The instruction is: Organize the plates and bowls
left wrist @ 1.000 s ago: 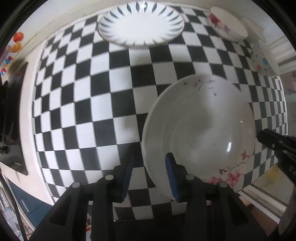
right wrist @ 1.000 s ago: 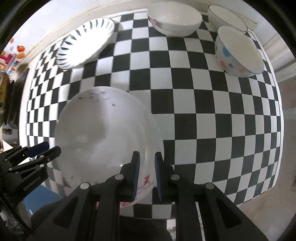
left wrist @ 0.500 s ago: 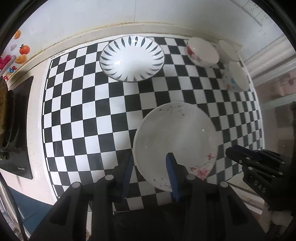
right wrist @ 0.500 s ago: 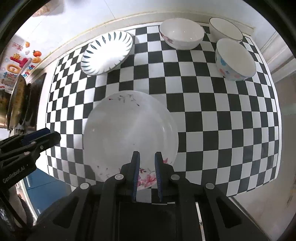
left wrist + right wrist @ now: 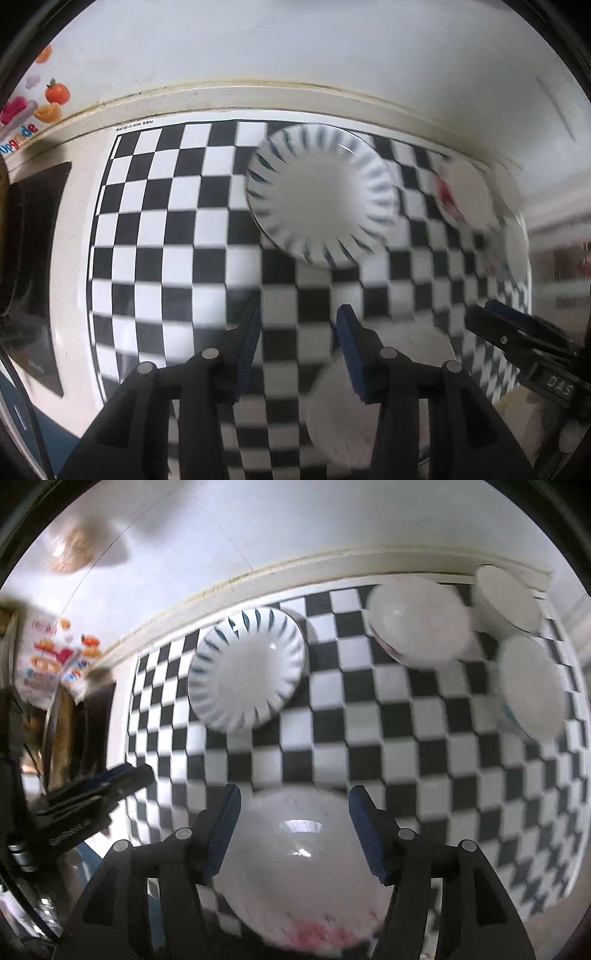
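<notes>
A white floral plate [image 5: 303, 867] lies flat on the checkered mat [image 5: 417, 768], blurred by motion. My right gripper [image 5: 295, 812] hangs above it with its jaws opening wide, and the pads do not touch the plate. In the left wrist view the floral plate [image 5: 369, 406] shows low right, partly behind one finger. My left gripper [image 5: 299, 332] is over bare mat, its jaws opening with nothing between them. A blue-striped plate [image 5: 321, 199] [image 5: 247, 672] sits at the back. Three bowls stand back right: a floral bowl [image 5: 417, 624], a plain white bowl [image 5: 506, 598] and a dotted bowl [image 5: 532, 686].
A black cooktop [image 5: 33, 258] lies left of the mat, with a pan [image 5: 55, 734] on it. A white wall with fruit stickers [image 5: 51, 99] runs along the back. The mat's right edge [image 5: 528, 295] meets the counter's end.
The right gripper has let go of the floral plate's rim and opened wide. Both grippers have risen and swung toward the back, so the striped plate now looks nearer.
</notes>
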### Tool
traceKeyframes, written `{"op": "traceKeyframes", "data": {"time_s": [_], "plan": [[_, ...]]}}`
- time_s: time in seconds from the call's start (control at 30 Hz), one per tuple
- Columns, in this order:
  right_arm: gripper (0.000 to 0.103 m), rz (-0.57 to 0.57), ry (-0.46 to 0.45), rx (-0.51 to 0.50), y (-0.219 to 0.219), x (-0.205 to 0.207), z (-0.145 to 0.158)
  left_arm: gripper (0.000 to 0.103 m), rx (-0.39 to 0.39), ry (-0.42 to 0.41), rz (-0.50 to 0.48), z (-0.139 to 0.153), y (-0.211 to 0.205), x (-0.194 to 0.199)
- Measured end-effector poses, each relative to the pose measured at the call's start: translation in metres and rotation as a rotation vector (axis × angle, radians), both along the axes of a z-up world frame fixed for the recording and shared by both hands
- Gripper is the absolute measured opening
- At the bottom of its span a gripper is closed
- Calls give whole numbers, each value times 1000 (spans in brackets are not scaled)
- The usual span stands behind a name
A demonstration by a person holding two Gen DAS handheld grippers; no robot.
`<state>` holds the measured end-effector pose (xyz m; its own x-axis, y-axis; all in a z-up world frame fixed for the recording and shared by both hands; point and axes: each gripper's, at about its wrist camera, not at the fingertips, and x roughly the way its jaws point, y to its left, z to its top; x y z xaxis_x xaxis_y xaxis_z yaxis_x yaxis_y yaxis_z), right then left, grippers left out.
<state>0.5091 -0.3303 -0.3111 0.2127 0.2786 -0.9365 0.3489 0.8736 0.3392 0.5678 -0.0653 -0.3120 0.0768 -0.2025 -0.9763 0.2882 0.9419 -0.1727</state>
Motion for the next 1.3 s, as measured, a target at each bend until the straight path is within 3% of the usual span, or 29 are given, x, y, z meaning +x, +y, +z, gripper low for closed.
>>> {"op": "traceKeyframes", "data": {"time_s": [0.2, 0.5, 0.6, 0.73, 0.77, 0.93, 1.1, 1.3], "plan": [[64, -19, 48, 65, -14, 82, -55, 40, -4, 81, 47, -54, 1, 76], [63, -42, 104, 78, -27, 150, -112, 40, 11, 161, 48, -107, -8, 125], [61, -34, 122, 79, -27, 157, -121, 40, 10, 160, 32, -112, -13, 129], [51, -20, 138, 100, -24, 163, -131, 40, 35, 132, -25, -112, -25, 125], [50, -14, 142, 99, -23, 164, -134, 36, 31, 125, -33, -111, -27, 123], [24, 47, 128, -16, -10, 163, -131, 32, 35, 107, -30, -109, -32, 116], [20, 30, 123, 40, -15, 155, -133, 32, 44, 90, -30, -106, -36, 109], [18, 38, 92, 35, -12, 143, -118, 32, 31, 65, -26, -88, -37, 93]]}}
